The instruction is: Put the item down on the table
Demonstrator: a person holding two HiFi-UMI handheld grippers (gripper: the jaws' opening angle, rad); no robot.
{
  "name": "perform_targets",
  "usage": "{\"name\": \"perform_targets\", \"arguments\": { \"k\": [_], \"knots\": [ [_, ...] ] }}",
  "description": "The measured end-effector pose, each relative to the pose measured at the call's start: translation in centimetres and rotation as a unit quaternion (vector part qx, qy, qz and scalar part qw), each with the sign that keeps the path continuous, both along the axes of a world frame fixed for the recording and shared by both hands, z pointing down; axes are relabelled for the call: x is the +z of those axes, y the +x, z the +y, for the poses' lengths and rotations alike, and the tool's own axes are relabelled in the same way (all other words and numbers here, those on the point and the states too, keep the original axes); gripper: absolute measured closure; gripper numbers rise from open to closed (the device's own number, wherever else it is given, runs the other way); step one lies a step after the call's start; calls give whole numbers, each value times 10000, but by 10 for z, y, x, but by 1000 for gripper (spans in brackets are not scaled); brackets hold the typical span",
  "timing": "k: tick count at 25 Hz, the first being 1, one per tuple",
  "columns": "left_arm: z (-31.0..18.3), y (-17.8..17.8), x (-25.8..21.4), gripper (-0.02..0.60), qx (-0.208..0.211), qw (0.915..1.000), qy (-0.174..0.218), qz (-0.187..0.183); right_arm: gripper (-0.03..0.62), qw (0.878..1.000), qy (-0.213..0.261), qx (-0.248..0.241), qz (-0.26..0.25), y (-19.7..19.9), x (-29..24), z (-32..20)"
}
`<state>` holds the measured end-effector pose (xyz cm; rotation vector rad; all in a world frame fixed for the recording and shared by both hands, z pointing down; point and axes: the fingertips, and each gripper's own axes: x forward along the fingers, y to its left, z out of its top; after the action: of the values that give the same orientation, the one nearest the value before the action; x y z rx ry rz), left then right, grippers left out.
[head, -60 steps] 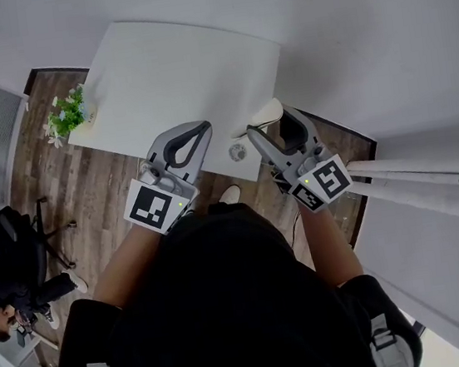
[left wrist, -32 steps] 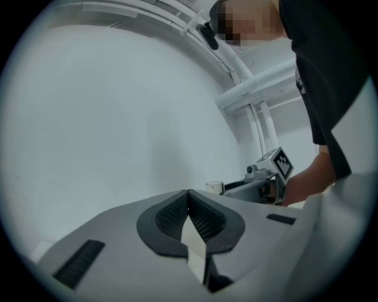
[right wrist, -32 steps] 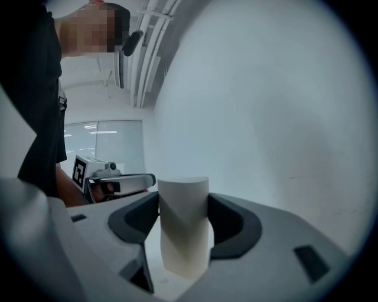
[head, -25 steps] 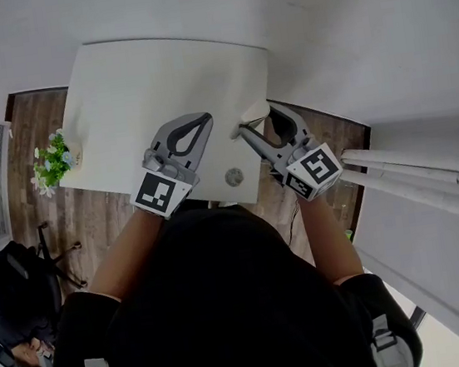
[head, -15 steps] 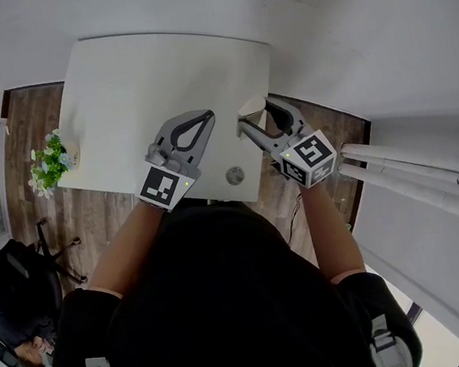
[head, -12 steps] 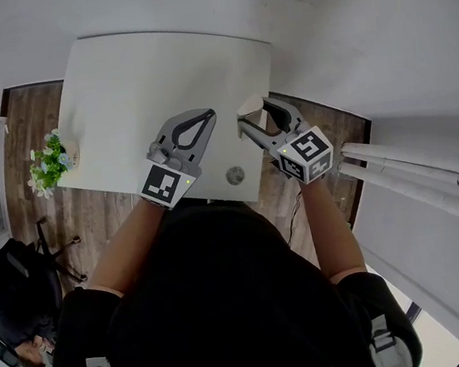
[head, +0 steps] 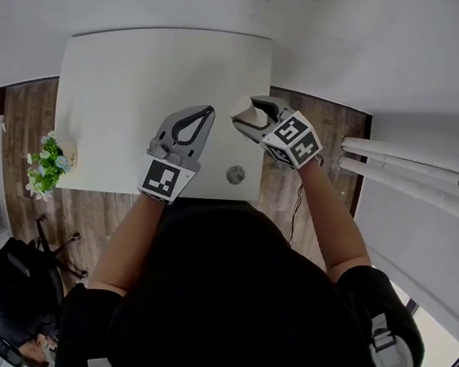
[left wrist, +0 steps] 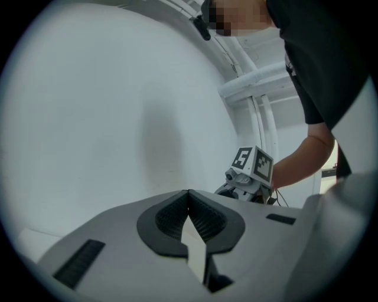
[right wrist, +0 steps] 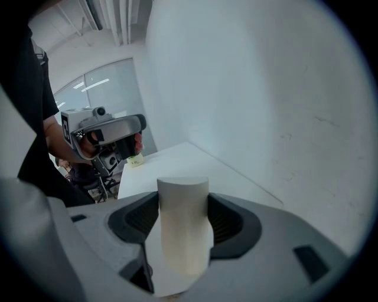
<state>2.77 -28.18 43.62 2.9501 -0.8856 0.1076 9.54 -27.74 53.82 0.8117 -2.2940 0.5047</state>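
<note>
My right gripper (head: 249,117) is shut on a cream paper cup (head: 242,109), held above the right edge of the white table (head: 131,74). In the right gripper view the cup (right wrist: 183,230) stands upright between the two dark pads, and my right gripper (right wrist: 183,205) squeezes its sides. The cup's base is hidden behind the jaws. My left gripper (head: 202,112) hovers over the table just left of the cup, shut on nothing. Its tips meet in the left gripper view, where my left gripper (left wrist: 188,194) points toward a white wall.
A small potted plant (head: 47,165) stands at the table's left edge. A grey round disc (head: 235,174) sits in the tabletop near its front edge. Wooden floor (head: 323,128) shows to the right of the table, and white pipes (head: 421,170) run at far right.
My right gripper has carried the cup to the left and further in, from beside the table's right edge to over it. The left gripper has hardly moved.
</note>
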Motion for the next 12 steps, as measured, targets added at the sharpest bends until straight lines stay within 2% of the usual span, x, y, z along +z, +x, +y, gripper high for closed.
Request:
{"name": "perform_targets", "arguments": {
  "k": [6, 12],
  "knots": [
    [-10, -1, 13, 588, -33, 10000, -63, -33, 330, 9962, -422, -494, 584, -8, 37, -7],
    [-18, -10, 31, 588, -89, 9998, -160, -30, 330, 9858, -735, -893, 1219, -18, 71, -12]
  ]
}}
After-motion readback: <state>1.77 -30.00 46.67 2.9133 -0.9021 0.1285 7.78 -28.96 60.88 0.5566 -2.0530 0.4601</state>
